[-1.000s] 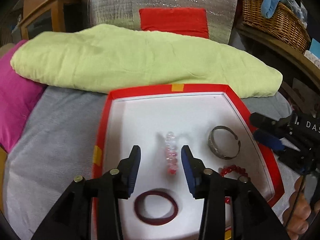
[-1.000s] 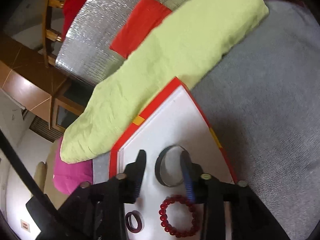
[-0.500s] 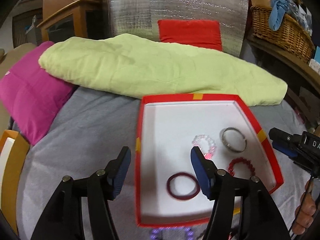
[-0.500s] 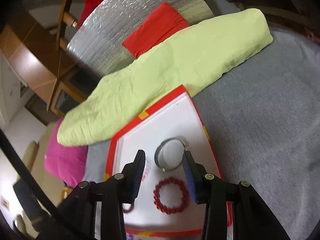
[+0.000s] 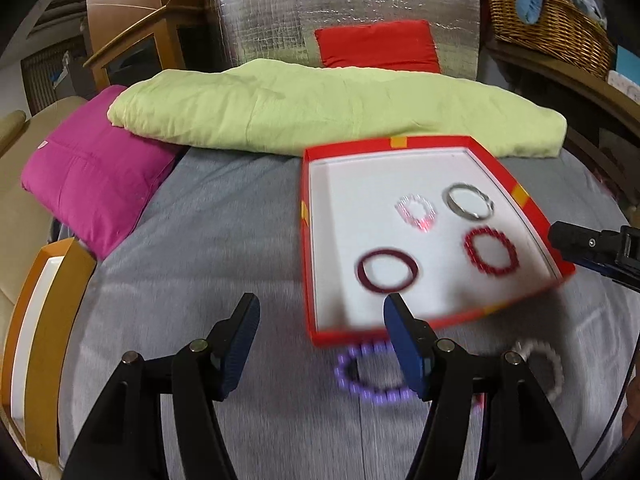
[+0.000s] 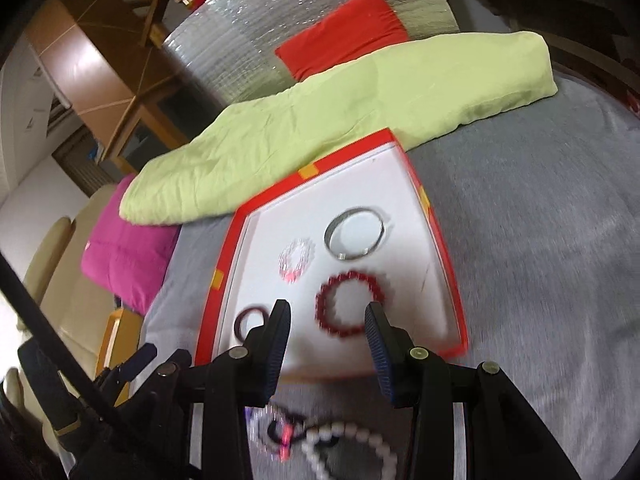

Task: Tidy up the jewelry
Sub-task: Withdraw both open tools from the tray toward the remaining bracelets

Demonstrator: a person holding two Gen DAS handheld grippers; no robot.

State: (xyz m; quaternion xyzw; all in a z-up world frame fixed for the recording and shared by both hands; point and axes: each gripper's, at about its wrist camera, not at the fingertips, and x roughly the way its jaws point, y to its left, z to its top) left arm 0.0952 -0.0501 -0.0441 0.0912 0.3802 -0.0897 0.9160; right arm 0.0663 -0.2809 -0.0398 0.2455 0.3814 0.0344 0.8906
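Note:
A red-rimmed white tray (image 5: 520, 194) (image 6: 448, 276) lies on the grey bed. In it are a pink bead bracelet (image 5: 416, 210) (image 6: 297, 258), a silver bangle (image 5: 469, 202) (image 6: 354, 238), a red bead bracelet (image 5: 491, 251) (image 6: 349, 309) and a dark red ring band (image 5: 387, 271) (image 6: 249, 320). A purple bead bracelet (image 5: 366, 374) and a white bead bracelet (image 5: 550, 364) (image 6: 352, 440) lie on the bed in front of the tray. My left gripper (image 5: 320, 332) is open and empty, left of the tray's near corner. My right gripper (image 6: 326, 340) is open and empty over the tray's near edge.
A light green folded blanket (image 5: 320, 108) lies behind the tray, a magenta cushion (image 5: 92, 168) at the left. A silver padded board with a red patch (image 5: 376, 44) stands at the back. A wicker basket (image 5: 548, 20) sits on a shelf at the right.
Both grippers have pulled back and up from the tray. The left one has let go of the pink bead bracelet, opened wide and shifted left. The loose bracelets in front came into view.

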